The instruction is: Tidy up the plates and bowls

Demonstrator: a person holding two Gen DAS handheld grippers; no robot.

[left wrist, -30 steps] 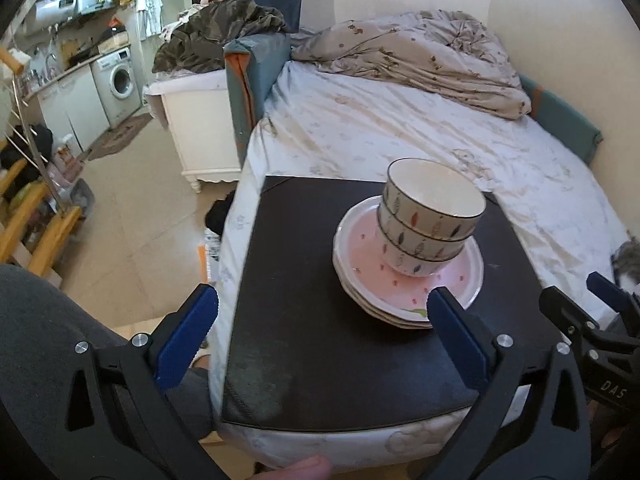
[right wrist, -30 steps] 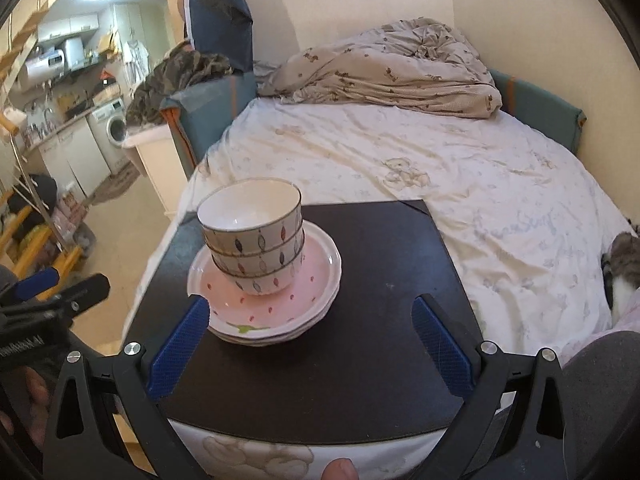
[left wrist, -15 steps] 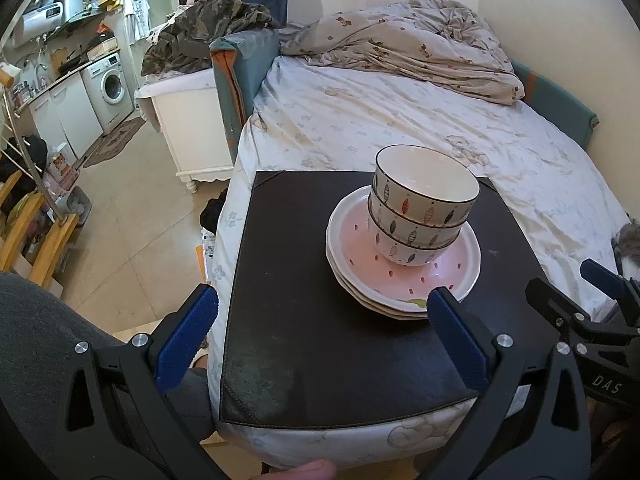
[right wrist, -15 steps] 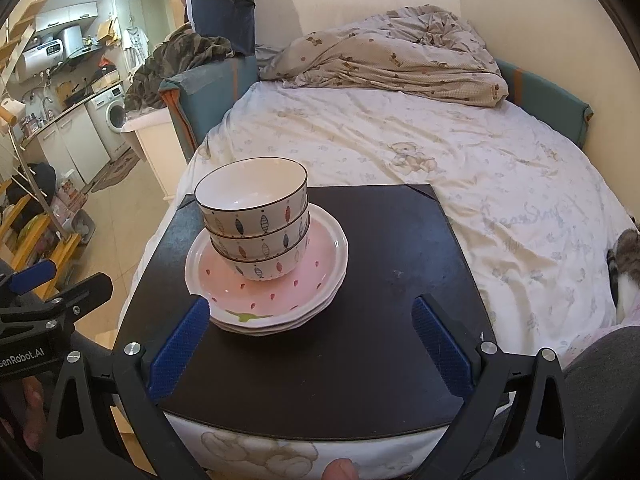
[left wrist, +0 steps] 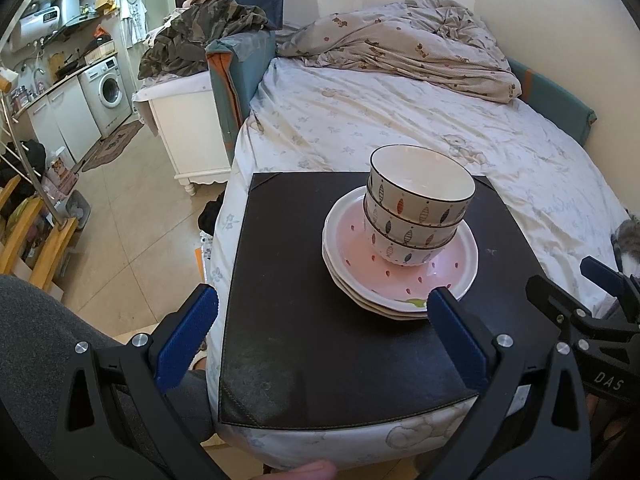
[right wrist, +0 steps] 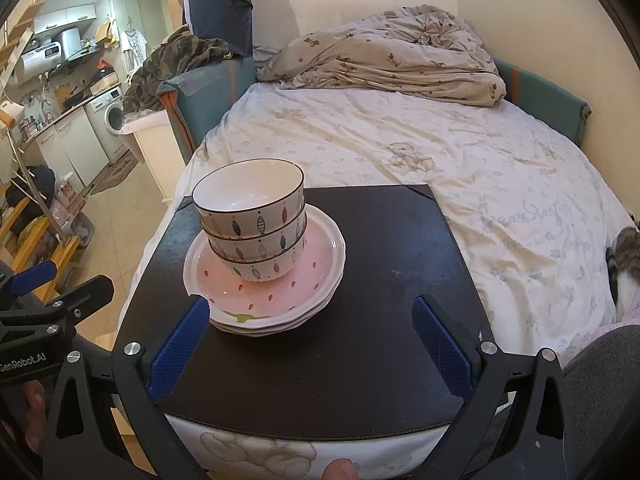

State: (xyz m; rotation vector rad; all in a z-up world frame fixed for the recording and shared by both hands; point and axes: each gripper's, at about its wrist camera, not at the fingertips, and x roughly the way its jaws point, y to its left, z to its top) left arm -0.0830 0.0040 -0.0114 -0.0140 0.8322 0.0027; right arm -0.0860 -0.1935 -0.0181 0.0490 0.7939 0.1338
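Observation:
Three white bowls point(left wrist: 416, 216) with leaf patterns are nested and stand on a stack of pink plates point(left wrist: 352, 240) on a black mat point(left wrist: 304, 344) at the bed's foot. They also show in the right wrist view: bowls point(right wrist: 252, 224), plates point(right wrist: 312, 276), mat point(right wrist: 384, 264). My left gripper point(left wrist: 320, 332) is open and empty, held back near the mat's front left. My right gripper point(right wrist: 310, 340) is open and empty, just in front of the plates. Each gripper shows in the other's view: the right one point(left wrist: 576, 312), the left one point(right wrist: 52, 300).
The mat lies on a bed point(left wrist: 400, 120) with a crumpled duvet point(left wrist: 400, 52) at the far end. A white cabinet point(left wrist: 188, 120) and tiled floor point(left wrist: 120, 216) lie to the left. A cat point(right wrist: 624, 264) lies at the bed's right edge. A kitchen with a washing machine point(left wrist: 106, 94) is far left.
Both grippers have drawn back and risen a little, so the mat and dishes sit lower and more fully in view. The dishes have not moved.

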